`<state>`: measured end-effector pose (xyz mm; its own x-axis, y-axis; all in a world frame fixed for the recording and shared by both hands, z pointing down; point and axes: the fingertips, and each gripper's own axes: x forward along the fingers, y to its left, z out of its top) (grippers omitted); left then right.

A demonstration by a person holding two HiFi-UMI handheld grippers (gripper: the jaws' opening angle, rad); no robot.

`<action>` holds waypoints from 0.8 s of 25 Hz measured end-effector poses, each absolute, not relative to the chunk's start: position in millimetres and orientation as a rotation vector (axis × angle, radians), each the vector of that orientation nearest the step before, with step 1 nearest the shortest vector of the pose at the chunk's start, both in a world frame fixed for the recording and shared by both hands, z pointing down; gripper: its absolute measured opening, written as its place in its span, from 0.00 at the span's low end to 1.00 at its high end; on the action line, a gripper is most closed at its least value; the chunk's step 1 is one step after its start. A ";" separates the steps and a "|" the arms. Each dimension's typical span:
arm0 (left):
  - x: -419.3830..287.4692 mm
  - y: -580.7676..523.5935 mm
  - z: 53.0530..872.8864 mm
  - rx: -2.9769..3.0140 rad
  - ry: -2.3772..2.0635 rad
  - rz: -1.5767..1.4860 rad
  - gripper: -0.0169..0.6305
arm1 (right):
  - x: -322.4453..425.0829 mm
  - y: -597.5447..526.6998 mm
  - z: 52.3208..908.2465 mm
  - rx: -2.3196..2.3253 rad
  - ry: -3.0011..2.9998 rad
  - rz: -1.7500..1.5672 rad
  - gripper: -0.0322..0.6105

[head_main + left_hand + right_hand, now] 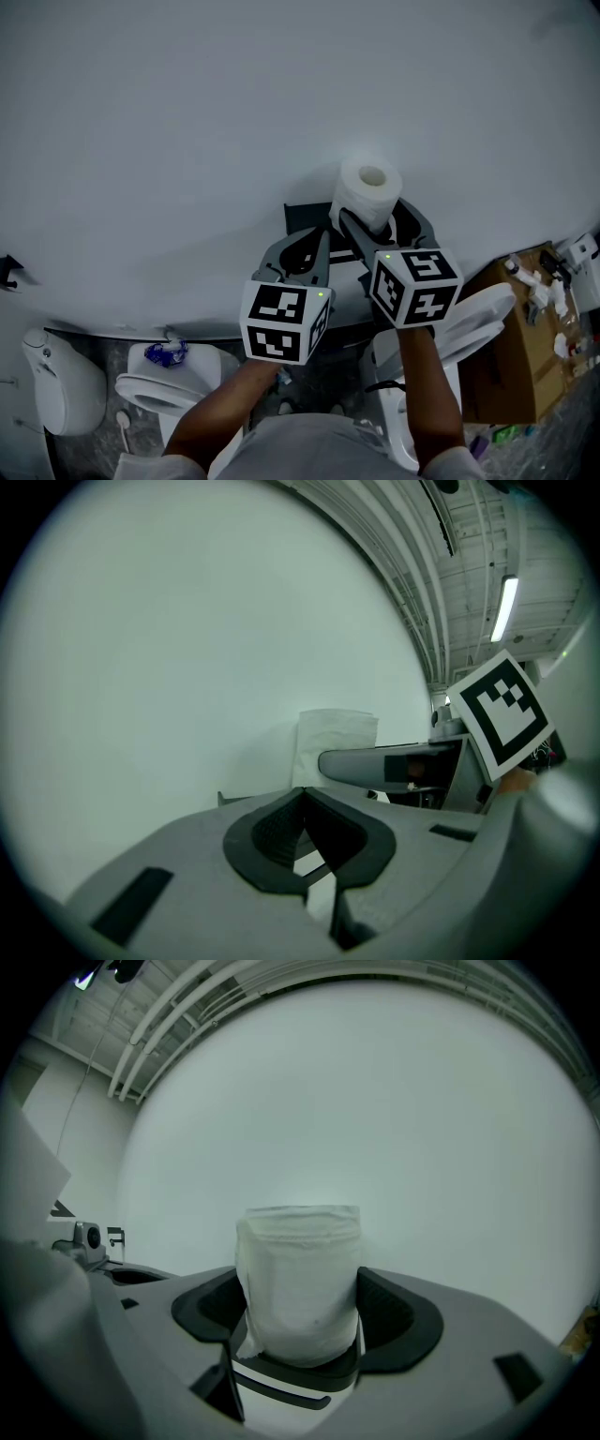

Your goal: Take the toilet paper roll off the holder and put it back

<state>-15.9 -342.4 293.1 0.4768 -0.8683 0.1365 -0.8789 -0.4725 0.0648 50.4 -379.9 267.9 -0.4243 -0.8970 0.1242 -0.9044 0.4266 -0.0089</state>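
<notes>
The right gripper (300,1335) pinches the toilet paper roll (298,1279), upright near the wall above the dark holder (302,217); the left gripper (305,841) is pressed together, empty; the soft roll may slip if the squeeze loosens.

The left gripper (324,236) and right gripper (373,220) have matte grey bodies, with black ribbed pads (272,832) lining the jaws. Beyond the person's light grey shirt (309,452), each carries a white cube (284,322) printed with black square markers. A small green light (321,294) glows on each cube's far edge from the shirt. The short sleeves (448,466) beside the shirt are pale.
</notes>
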 end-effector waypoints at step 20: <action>-0.7 -322.2 293.6 2.611 -1.509 0.142 0.03 | 68.0 -344.6 251.2 1.672 -2.585 0.074 0.61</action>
